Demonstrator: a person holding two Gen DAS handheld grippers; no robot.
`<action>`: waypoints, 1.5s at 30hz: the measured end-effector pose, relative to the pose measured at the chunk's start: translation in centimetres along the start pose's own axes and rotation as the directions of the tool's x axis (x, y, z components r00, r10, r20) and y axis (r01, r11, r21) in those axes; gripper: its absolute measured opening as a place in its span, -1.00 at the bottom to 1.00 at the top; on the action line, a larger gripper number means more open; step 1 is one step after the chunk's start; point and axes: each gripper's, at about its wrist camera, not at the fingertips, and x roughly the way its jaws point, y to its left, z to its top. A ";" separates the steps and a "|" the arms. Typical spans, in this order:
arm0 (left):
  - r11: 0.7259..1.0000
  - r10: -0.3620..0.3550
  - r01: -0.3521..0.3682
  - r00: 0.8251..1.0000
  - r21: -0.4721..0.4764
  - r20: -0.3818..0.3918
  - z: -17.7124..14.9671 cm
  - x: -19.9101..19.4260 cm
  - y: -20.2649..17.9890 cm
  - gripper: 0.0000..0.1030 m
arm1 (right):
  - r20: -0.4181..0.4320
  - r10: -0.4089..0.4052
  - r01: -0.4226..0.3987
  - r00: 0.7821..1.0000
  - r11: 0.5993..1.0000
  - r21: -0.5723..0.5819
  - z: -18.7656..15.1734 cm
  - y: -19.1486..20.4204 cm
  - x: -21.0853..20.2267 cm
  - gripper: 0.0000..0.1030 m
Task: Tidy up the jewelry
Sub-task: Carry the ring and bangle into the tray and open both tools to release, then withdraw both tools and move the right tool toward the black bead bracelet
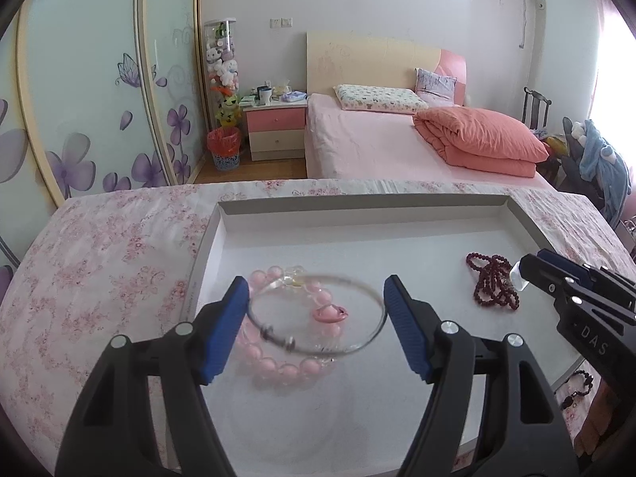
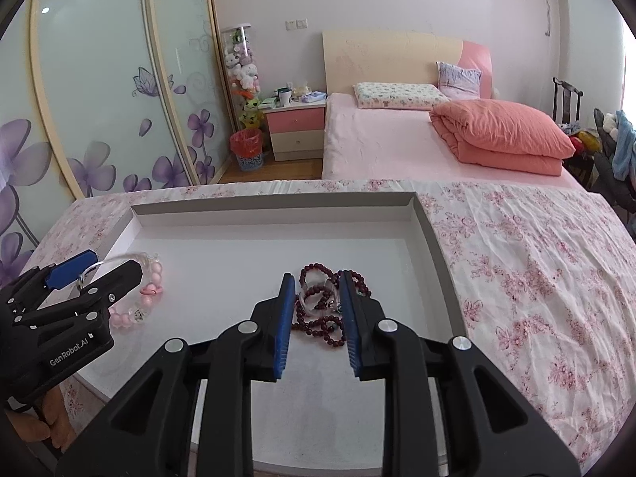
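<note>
A shallow white tray lies on a floral cloth. In the left wrist view my left gripper spans a thin silver bangle, pads touching its two sides, above a pink bead bracelet with a pink charm. In the right wrist view my right gripper is shut on a clear bangle, held over a dark red bead necklace in the tray. The right gripper also shows in the left wrist view, the left in the right wrist view.
The floral cloth covers the table around the tray. A dark bead bracelet lies on the cloth right of the tray. Behind are a bed, a nightstand and a wardrobe.
</note>
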 end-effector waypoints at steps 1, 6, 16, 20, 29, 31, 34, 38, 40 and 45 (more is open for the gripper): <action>1.000 0.000 0.000 1.000 -0.003 0.001 0.0 0.0 0.0 0.34 | 0.001 -0.003 0.003 1.000 1.000 0.001 -0.1 0.0 -0.1 -0.39; 1.000 -0.006 0.006 1.000 -0.019 -0.001 0.1 0.0 0.3 0.34 | 0.009 -0.010 0.010 1.000 1.000 0.008 0.0 -0.4 -0.3 -0.38; 0.999 0.003 -0.002 1.000 -0.038 0.010 0.2 -1.2 0.9 0.34 | 0.026 -0.015 0.015 1.000 1.000 0.003 0.3 -0.6 -1.4 -0.38; 0.999 -0.006 0.007 1.000 -0.031 0.019 -0.2 -2.6 0.9 0.34 | 0.034 -0.006 0.007 0.999 1.000 -0.005 0.0 -0.6 -2.6 -0.38; 0.998 -0.059 0.060 0.997 -0.026 0.044 -3.7 -8.1 1.5 0.37 | 0.001 -0.001 0.001 1.000 1.000 -0.008 -4.0 -1.8 -7.0 -0.38; 0.998 -0.060 0.061 0.997 -0.032 0.042 -5.0 -9.4 2.0 0.40 | -0.015 -0.010 0.010 1.000 1.000 -0.009 -5.2 -2.3 -7.7 -0.38; 0.997 -0.063 0.064 0.998 -0.046 0.027 -6.6 -10.6 2.9 0.41 | -0.048 -0.022 0.022 0.999 1.000 -0.006 -6.8 -3.0 -8.6 -0.38; 0.997 -0.051 0.051 0.999 -0.059 0.000 -8.9 -11.9 4.3 0.45 | -0.088 -0.042 0.043 0.995 0.999 0.005 -8.7 -4.0 -9.2 -0.38; 0.997 -0.047 0.047 0.999 -0.057 -0.016 -9.7 -12.2 4.6 0.46 | -0.107 -0.046 0.048 0.993 0.999 0.016 -9.3 -4.2 -9.2 -0.38; 0.997 -0.057 0.054 0.997 -0.054 -0.049 -11.2 -12.3 4.9 0.46 | -0.152 -0.086 0.089 0.985 0.996 0.012 -9.9 -4.9 -8.2 -0.17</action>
